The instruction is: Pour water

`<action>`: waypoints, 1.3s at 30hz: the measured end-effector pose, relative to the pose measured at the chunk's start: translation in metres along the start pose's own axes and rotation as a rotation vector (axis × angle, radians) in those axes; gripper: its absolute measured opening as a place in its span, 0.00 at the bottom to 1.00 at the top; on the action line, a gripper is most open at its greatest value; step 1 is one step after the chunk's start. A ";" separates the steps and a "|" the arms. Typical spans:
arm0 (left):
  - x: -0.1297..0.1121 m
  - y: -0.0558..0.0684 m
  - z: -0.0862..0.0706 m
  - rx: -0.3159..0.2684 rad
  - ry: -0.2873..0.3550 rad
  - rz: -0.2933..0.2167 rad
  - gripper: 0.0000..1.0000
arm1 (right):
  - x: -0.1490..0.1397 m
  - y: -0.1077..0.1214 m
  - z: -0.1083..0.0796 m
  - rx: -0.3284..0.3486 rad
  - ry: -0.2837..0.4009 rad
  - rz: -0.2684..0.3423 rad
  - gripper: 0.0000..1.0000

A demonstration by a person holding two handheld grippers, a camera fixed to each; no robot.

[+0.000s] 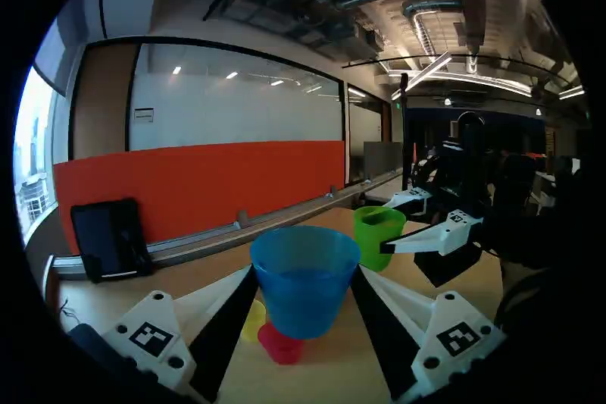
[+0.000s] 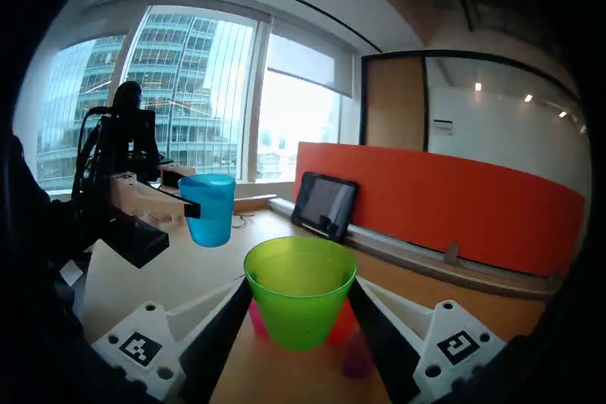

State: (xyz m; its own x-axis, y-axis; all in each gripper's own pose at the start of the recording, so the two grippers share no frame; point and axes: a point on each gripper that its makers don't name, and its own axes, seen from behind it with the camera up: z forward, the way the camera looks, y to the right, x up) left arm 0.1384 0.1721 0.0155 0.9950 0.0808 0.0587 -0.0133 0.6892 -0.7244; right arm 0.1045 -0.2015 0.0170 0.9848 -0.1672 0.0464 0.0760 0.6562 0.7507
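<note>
Setting: an office with an orange partition wall (image 1: pixel 204 184) under a glass panel, a window (image 2: pixel 174 101) facing high-rise buildings, and a light wooden desk (image 1: pixel 197 271). A dark tablet (image 1: pixel 110 237) leans upright against the rail at the back edge of the desk.

Left gripper (image 1: pixel 305 275): closed on the blue translucent plastic cup (image 1: pixel 305 294), with one finger pressing each side of the wall. The cup is upright, with its rim level. A darker band inside it suggests liquid, but this cannot be confirmed. In the right gripper view the same cup (image 2: pixel 208 208) hangs clear of the desk, held at the rim side by the far gripper.

Right gripper (image 2: pixel 301 290): closed on the green translucent plastic cup (image 2: pixel 301 302), with both fingers against its sides and the cup upright. In the left gripper view this cup (image 1: pixel 376 236) sits just behind and to the right of the blue cup, without touching it.

On the desk below the blue cup stand a small yellow cup (image 1: pixel 254 319) and a small red cup (image 1: pixel 280 343), close together.
</note>
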 end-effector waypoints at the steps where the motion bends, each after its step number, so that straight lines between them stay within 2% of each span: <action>1: 0.001 0.000 0.001 0.000 0.003 0.002 0.84 | 0.001 0.000 0.000 0.001 0.002 0.000 0.90; 11: 0.013 -0.001 0.006 -0.002 0.031 0.017 0.84 | 0.006 -0.003 0.001 0.013 0.014 -0.002 0.90; 20: 0.026 -0.001 0.010 0.003 0.054 0.061 0.84 | 0.014 -0.009 0.003 0.033 0.033 -0.007 0.90; 32: 0.044 -0.014 0.014 0.060 0.076 0.156 0.84 | 0.019 -0.024 0.006 0.080 0.046 -0.017 0.89; 39: 0.058 -0.016 0.015 0.081 0.099 0.232 0.84 | 0.025 -0.031 0.010 0.101 0.056 -0.020 0.90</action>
State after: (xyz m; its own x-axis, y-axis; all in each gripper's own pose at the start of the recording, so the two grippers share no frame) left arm 0.1952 0.1765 0.0409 0.9693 0.1752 -0.1725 -0.2457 0.7163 -0.6531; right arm 0.1251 -0.2334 0.0010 0.9907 -0.1362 -0.0039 0.0823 0.5754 0.8137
